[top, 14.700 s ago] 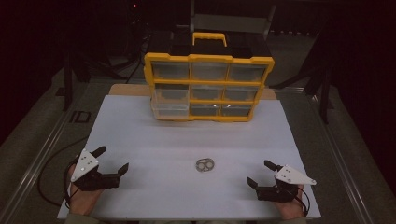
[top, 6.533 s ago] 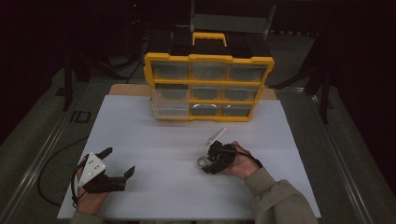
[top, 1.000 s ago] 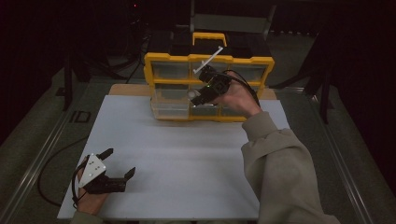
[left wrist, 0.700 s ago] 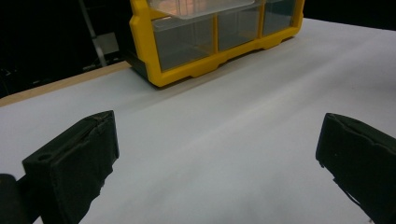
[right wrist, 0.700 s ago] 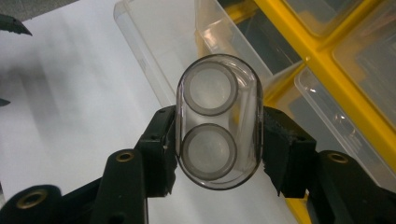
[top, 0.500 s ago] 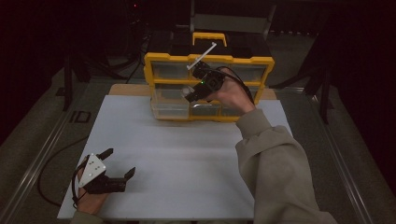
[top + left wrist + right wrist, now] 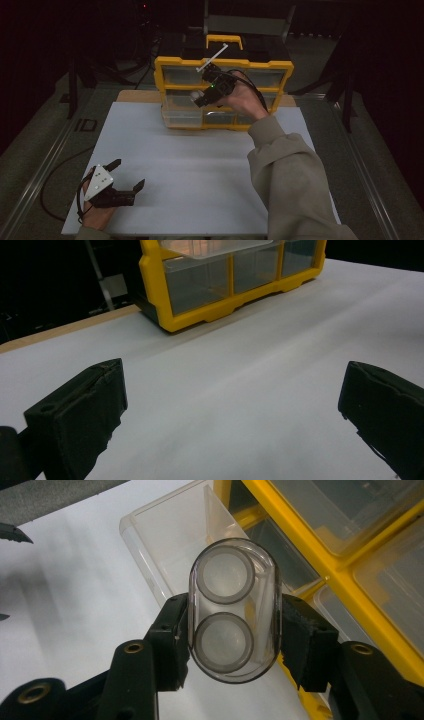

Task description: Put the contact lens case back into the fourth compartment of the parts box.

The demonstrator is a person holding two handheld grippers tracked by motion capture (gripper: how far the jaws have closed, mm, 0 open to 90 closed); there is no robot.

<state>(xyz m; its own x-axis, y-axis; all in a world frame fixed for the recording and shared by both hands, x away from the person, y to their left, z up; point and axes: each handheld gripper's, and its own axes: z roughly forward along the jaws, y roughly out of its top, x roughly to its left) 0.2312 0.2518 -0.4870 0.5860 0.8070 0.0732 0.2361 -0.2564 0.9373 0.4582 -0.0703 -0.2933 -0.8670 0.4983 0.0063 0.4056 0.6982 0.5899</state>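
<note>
Since a second ago, the right tool (image 7: 199,98) has edged leftward along the front of the yellow plastic organiser cabinet with clear drawers (image 7: 224,92), while the left tool (image 7: 126,176) has kept its place near the lower left corner of the white table (image 7: 200,165). Further back in time, the small clear case lay on the table ahead of the person; now it is up at the cabinet.

In the right gripper view, the right tool (image 7: 232,632) is clenched on that clear oval plastic case with two round grey-ringed compartments (image 7: 232,610), a pad pressing on each long side, the case held upright in the view. Just beyond and beneath it, a clear plastic drawer (image 7: 165,545) stands pulled out from the cabinet's left column, and looks empty. The left tool (image 7: 235,405) is released, its jaws spread wide over bare table, with nothing between them.

The step in hand appears to be dropping the case into that open drawer. To do it well, I would bring the case fully over the drawer's middle, clear of its front wall and side walls, lower it until it is close to the floor, and only then loosen the pads, so it doesn't bounce out or catch on the rim.
</note>
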